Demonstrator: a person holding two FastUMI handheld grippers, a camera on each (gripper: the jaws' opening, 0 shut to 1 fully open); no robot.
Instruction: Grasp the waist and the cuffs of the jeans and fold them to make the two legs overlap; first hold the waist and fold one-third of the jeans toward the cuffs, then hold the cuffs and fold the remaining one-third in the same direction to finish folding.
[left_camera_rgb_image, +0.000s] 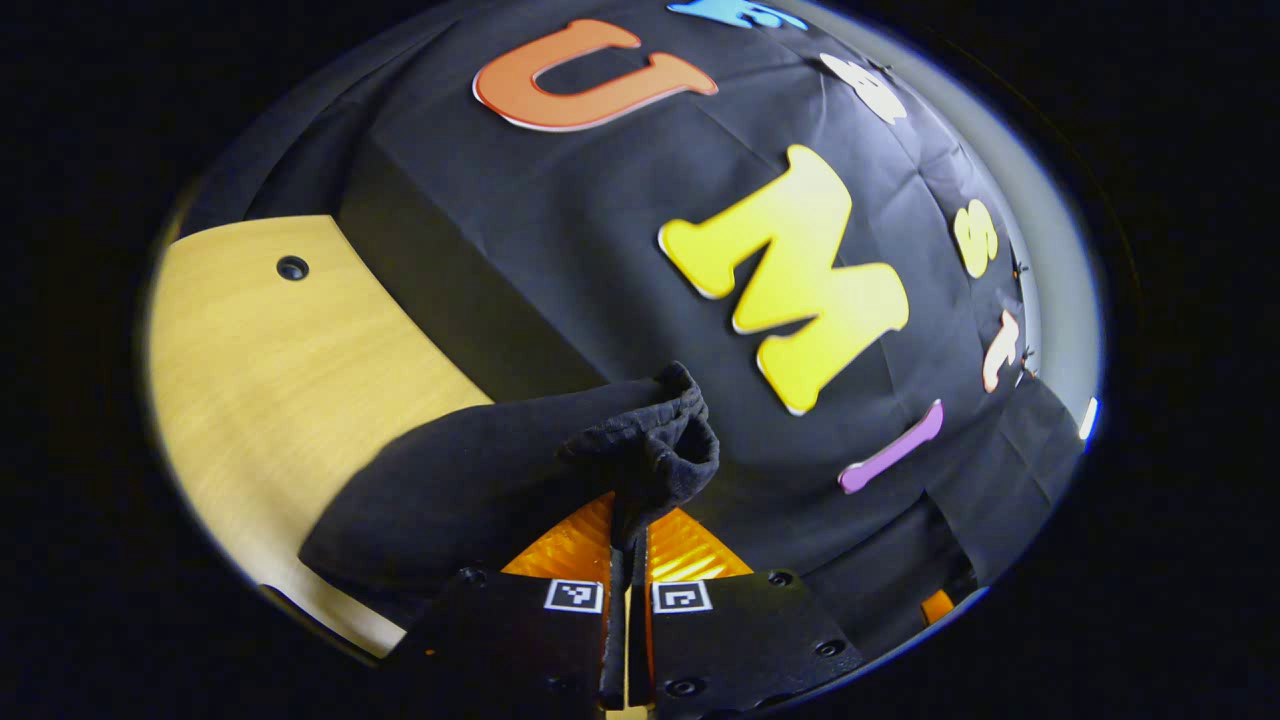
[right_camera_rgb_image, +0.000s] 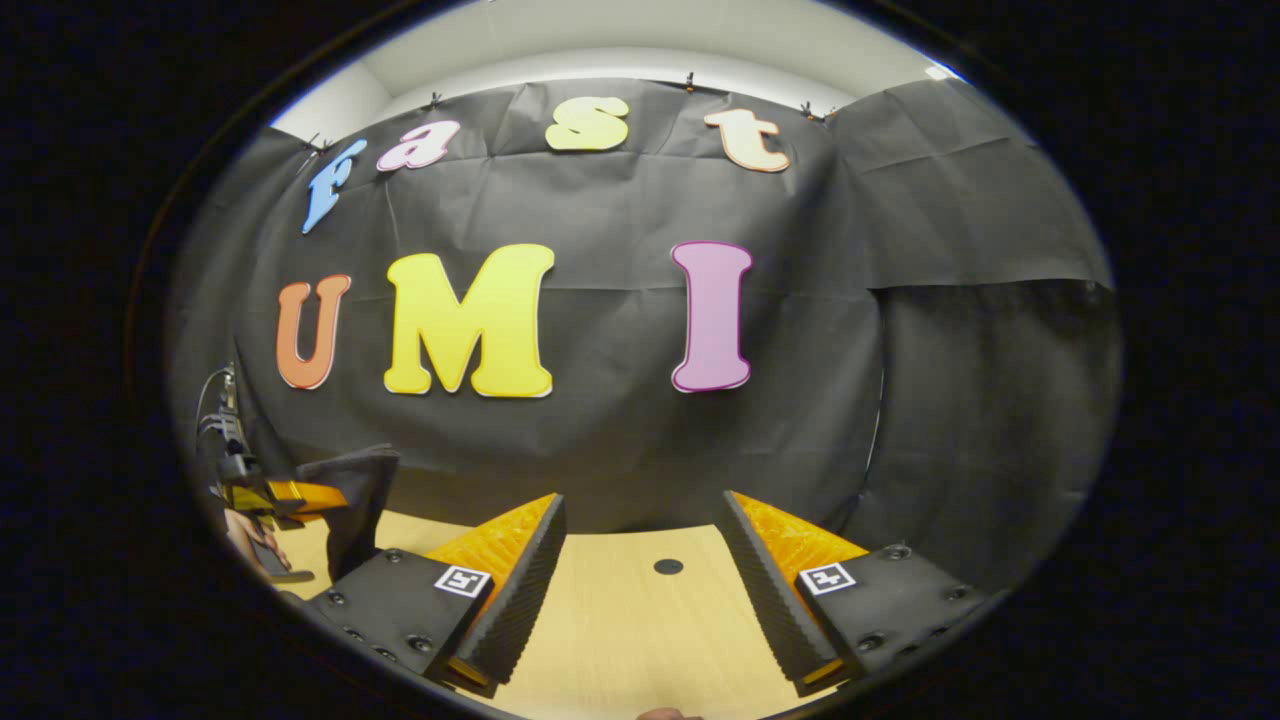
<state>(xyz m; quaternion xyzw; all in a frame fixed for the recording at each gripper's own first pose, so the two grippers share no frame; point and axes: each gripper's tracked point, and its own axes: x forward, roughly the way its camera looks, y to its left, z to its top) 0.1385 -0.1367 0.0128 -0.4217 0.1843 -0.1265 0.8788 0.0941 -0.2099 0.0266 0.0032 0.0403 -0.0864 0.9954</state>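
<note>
Pinched between my left gripper's (left_camera_rgb_image: 627, 560) two fingers is a bunched fold of the jeans (left_camera_rgb_image: 480, 480), dark, almost black fabric, the fingers pressed nearly together with the cloth squeezed in the narrow gap. Just past the fingertips the gathered edge (left_camera_rgb_image: 665, 435) puffs up in a crumpled knot with a frayed-looking hem; can't tell if it's waist or cuff. From there the rest of the jeans spreads away to the left in the left gripper view, lifted at my grip and draping down onto the wooden table (left_camera_rgb_image: 270, 370). Table is light wood, with a small dark round hole (left_camera_rgb_image: 292, 267) near its far edge, well apart from the fabric. Behind it all hangs the black cloth wall. My right gripper (right_camera_rgb_image: 640, 575) is spread wide, nothing between the fingers, just bare table under the gap with a small dark hole (right_camera_rgb_image: 668, 566) in the tabletop ahead of it. It hovers above the wood, touching nothing that I can see. Far off at the left edge of the right gripper view I see the other gripper (right_camera_rgb_image: 285, 497) with a hand (right_camera_rgb_image: 245, 540) below it, and a dark flap of the jeans (right_camera_rgb_image: 360, 500) hanging from it over the table edge.
</note>
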